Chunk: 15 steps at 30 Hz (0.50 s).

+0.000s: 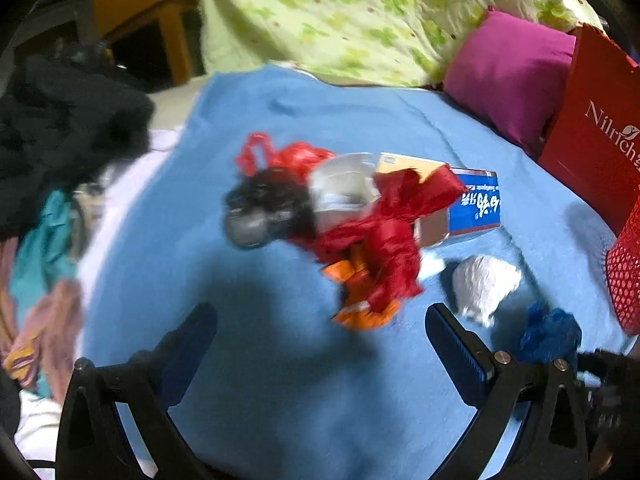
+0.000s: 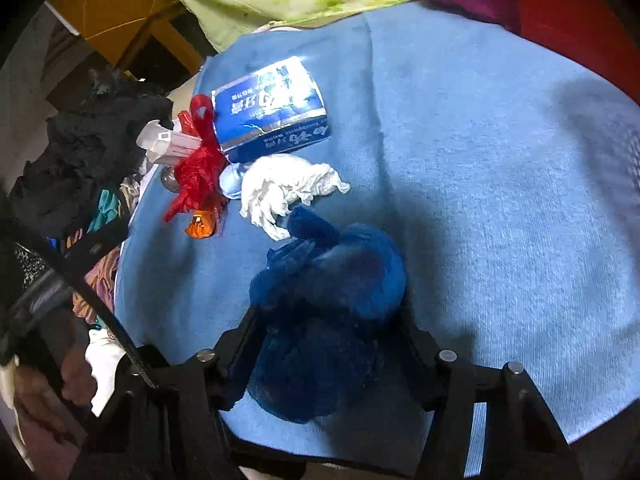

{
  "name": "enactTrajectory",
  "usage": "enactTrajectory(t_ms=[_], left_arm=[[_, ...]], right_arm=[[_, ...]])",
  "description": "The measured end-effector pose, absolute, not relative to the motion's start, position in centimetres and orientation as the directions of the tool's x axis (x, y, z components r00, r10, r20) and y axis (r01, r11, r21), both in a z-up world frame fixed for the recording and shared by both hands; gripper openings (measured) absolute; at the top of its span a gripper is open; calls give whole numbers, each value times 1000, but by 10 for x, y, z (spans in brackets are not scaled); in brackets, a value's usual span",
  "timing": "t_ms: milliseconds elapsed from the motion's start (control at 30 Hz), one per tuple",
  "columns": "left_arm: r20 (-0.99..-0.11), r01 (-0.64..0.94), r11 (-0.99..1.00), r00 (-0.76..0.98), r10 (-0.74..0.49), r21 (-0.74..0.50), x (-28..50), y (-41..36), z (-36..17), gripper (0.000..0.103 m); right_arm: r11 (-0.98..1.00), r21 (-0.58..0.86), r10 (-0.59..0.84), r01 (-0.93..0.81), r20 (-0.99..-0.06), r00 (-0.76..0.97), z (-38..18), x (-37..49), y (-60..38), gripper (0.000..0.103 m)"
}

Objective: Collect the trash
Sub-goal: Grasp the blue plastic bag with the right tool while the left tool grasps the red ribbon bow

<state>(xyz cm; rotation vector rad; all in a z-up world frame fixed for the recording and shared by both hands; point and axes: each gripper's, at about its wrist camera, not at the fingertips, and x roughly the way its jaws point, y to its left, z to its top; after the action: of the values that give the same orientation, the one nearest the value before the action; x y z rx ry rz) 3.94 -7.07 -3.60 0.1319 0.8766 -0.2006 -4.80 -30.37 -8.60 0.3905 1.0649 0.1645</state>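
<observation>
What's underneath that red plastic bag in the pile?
The red plastic bag drapes over a blue carton, a white box and an orange wrapper, all on the blue blanket. Anything deeper is covered.

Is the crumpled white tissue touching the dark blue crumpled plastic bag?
Touching. In the right wrist view the white tissue's lower tip meets the blue bag's upper edge, with no blanket visible between them.

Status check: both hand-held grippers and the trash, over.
Left hand-held gripper open, empty, above the trash pile. Right hand-held gripper around blue bag. Nothing blocking.
</observation>
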Motion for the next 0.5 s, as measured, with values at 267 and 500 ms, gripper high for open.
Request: enactTrajectory(t_ms=[267, 500], left_arm=[[-839, 317, 948, 508, -195, -28, 90, -112, -60, 45], [-841, 316, 938, 461, -283, -143, 96, -102, -56, 25]], right_arm=[[906, 423, 341, 23, -760, 553, -63, -68, -327, 59], [885, 465, 351, -10, -655, 669, -22, -97, -353, 59]])
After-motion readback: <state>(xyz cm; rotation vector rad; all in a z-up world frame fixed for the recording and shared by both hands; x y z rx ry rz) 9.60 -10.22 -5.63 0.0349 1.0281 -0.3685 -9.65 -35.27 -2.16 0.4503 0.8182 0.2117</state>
